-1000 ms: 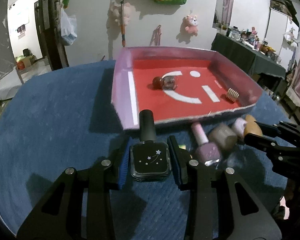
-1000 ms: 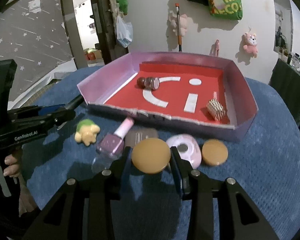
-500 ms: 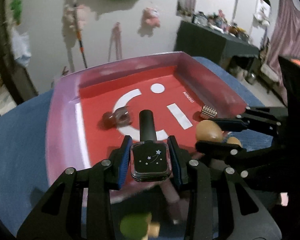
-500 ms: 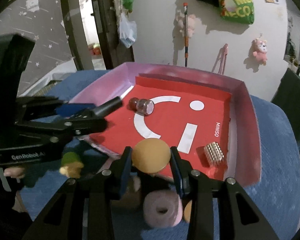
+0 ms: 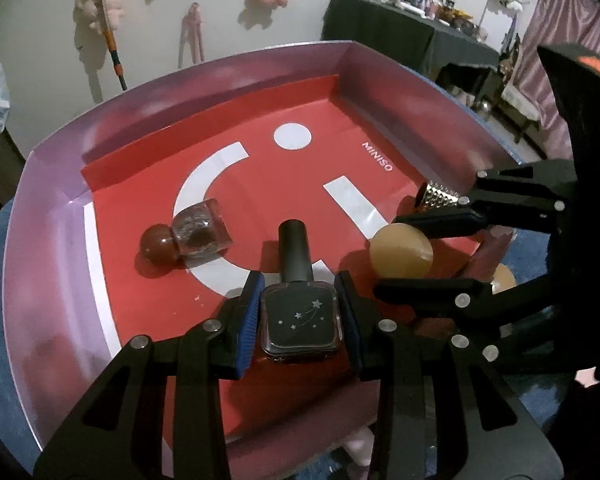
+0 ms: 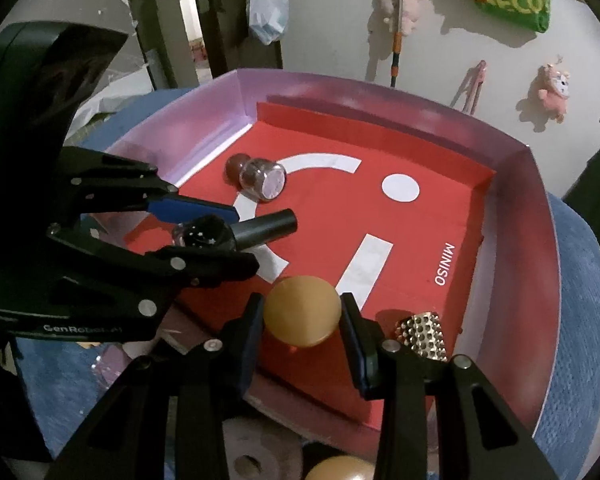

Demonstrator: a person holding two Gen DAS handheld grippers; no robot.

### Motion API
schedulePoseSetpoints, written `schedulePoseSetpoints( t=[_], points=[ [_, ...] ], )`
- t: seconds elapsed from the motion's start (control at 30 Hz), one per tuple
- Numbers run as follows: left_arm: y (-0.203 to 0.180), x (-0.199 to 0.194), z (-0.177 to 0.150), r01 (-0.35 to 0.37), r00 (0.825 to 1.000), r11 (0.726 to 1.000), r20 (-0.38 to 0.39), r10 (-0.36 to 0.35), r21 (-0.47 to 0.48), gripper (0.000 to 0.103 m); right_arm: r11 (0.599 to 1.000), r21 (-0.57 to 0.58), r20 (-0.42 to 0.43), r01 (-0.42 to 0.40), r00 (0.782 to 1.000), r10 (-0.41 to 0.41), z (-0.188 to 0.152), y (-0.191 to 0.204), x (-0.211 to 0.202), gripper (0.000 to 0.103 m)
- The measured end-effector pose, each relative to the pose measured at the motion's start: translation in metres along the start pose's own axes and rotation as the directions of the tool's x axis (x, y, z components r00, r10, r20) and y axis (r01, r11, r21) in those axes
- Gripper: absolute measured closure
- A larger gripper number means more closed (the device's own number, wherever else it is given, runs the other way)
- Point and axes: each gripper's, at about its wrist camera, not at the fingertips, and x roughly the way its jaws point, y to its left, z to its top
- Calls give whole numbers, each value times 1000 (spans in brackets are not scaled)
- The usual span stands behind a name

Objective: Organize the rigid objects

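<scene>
1. Black-capped, square dark glass nail polish bottle with small silver stars sits clamped between the blue pads of the left gripper, held over the red floor of the shallow pink-walled tray. In this left wrist view, a clear bottle with a round brown cap lies on its side in the tray, and a gold studded piece rests near the right wall.
2. From the right wrist view, the right gripper is closed on a round tan disc above the tray's near edge, just beside the studded piece. A pink ring-shaped object lies on the blue cloth outside.
</scene>
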Motion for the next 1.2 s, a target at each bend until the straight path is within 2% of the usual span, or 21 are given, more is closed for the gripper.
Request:
schedulePoseSetpoints(
  t=[0.2,0.47,0.87,1.2],
  points=[
    [1,6,-1,20,1000,1000,-19,-20,-2,69,1000,-14,-32,-23,999,22,1,-2,6,63],
    [-8,9,-1,-16,999,999,-37,18,44,69,999,4,-50,-43,998,43,4,-6,12,63],
    [-7,9,1,-8,999,999,-38,9,35,68,999,-12,-63,-36,997,35,6,-5,14,62],
    [-1,8,2,-6,999,1000,-39,6,9,54,999,-14,-65,-41,997,40,6,-4,16,59]
  ],
)
